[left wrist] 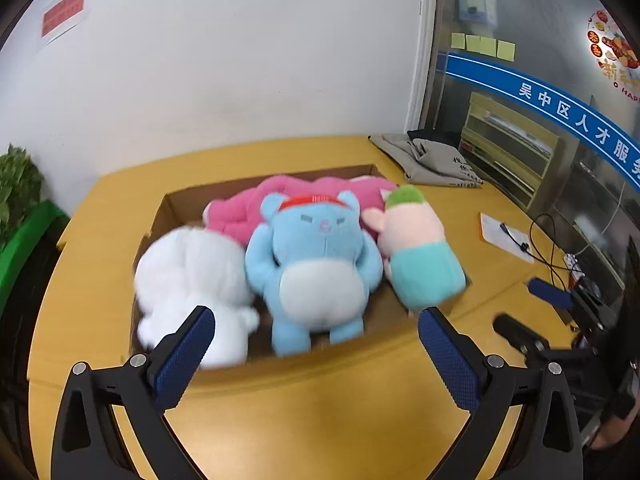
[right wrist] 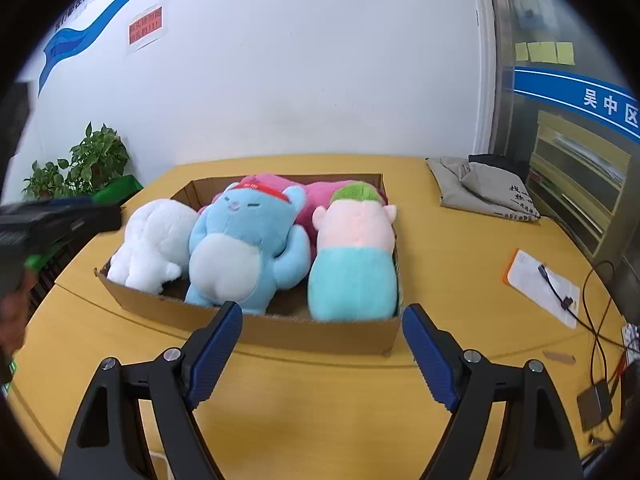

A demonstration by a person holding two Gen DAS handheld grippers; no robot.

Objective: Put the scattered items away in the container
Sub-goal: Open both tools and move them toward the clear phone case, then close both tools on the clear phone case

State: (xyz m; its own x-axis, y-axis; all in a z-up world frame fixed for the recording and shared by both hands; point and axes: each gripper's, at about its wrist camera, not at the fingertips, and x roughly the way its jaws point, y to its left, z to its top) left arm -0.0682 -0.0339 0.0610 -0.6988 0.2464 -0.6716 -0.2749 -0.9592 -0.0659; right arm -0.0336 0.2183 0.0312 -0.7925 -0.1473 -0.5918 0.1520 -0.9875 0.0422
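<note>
A shallow cardboard box (left wrist: 176, 204) (right wrist: 320, 332) sits on the yellow table. In it lie a white plush (left wrist: 192, 276) (right wrist: 154, 236), a blue bear plush with a red headband (left wrist: 320, 264) (right wrist: 244, 248), a pink plush (left wrist: 240, 212) (right wrist: 320, 200) behind them, and a pink doll with green hair and teal body (left wrist: 420, 252) (right wrist: 354, 256). My left gripper (left wrist: 316, 320) is open and empty just in front of the box. My right gripper (right wrist: 322, 316) is open and empty, also in front of the box. The right gripper shows at the right in the left wrist view (left wrist: 536, 312).
A folded grey cloth bag (left wrist: 432, 160) (right wrist: 480, 192) lies at the table's back right. A white card with an orange edge (right wrist: 540, 284) and black cables (right wrist: 596, 312) lie at the right. A potted plant (right wrist: 80, 164) stands at the left. A white wall is behind.
</note>
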